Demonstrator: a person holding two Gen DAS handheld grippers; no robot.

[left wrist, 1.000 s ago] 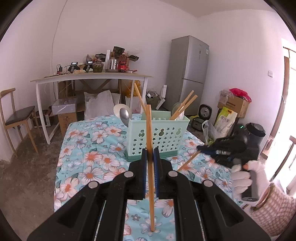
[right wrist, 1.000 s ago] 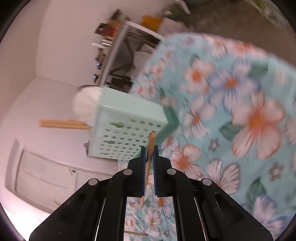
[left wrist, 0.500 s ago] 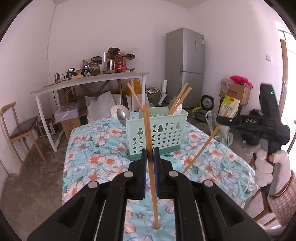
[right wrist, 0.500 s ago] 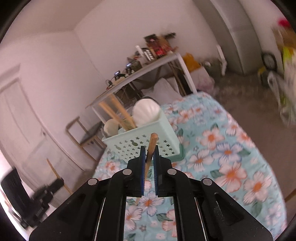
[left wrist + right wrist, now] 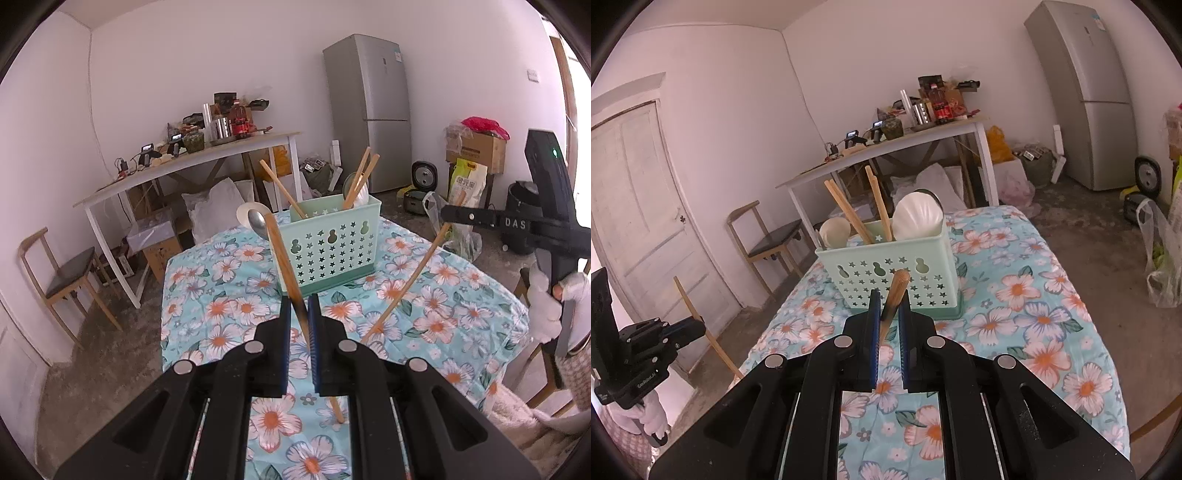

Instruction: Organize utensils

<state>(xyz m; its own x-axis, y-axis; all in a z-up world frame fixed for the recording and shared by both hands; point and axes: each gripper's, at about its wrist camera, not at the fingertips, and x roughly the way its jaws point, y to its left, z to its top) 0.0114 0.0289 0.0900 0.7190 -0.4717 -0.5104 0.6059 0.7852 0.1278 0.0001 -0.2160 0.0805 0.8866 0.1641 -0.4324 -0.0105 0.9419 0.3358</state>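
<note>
Two grippers are working here, and each one is carrying a single wooden chopstick. The left gripper (image 5: 298, 317) is clamping its jaws nearly closed on a chopstick (image 5: 284, 266) that is standing almost upright and leaning slightly left, its lower end reaching down toward the floral tablecloth (image 5: 229, 306). The right gripper (image 5: 889, 314) is pinching the second chopstick (image 5: 894, 293) just as tightly, and from the left wrist view that stick is slanting long and low over the cloth. The mint-green utensil basket (image 5: 332, 247) is sitting upright near the far edge of the table, straight ahead of both grippers. Inside it three chopsticks are poking up: two (image 5: 846, 214) leaning together and one (image 5: 879, 201) standing apart. Two white spoons are sitting in there too, a big shell-shaped one (image 5: 918, 218) and a smaller one (image 5: 834, 232), and a metal spoon (image 5: 258, 223) is peeking out at the basket's left end. Between the grippers and the basket the cloth is lying bare, giving open room on the near side and to the right. The table edges are dropping away on both sides, with a wooden chair (image 5: 61, 280) standing well apart on the floor to the left.
</note>
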